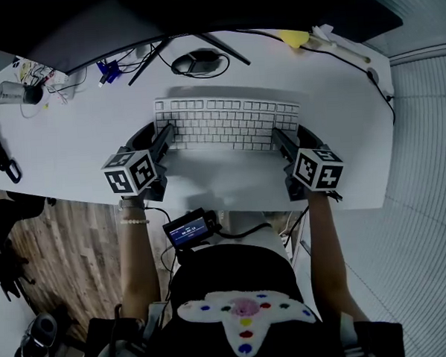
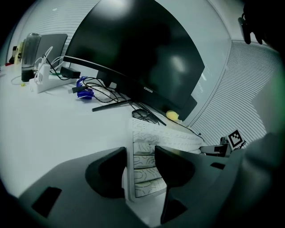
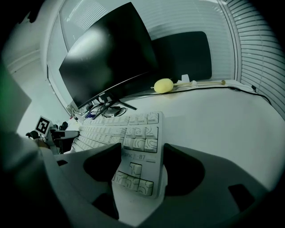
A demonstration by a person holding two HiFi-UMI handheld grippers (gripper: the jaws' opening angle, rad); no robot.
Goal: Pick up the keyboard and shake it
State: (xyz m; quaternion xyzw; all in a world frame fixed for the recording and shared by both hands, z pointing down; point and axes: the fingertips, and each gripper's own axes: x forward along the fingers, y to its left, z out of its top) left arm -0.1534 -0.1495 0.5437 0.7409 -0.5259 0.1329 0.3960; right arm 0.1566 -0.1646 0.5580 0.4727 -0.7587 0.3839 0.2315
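Nearest the person, the left gripper [image 2: 140,153] clamps the nine o'clock end of the white keyboard [image 1: 227,121]. The right gripper [image 3: 142,151] clamps the three o'clock end, beside a printed "87". The keyboard spans mid-desk [image 1: 72,144]. At twelve o'clock is a dark monitor [image 2: 133,49], its wordmark unreadable.

A small white brand mark, seemingly "coocaa", sits on the monitor's [image 2: 133,53] lower edge. The keyboard [image 3: 138,147] carries print ending in "87" above its arrow keys, its start hidden. The small screen's [image 1: 188,230] figures cannot be read.
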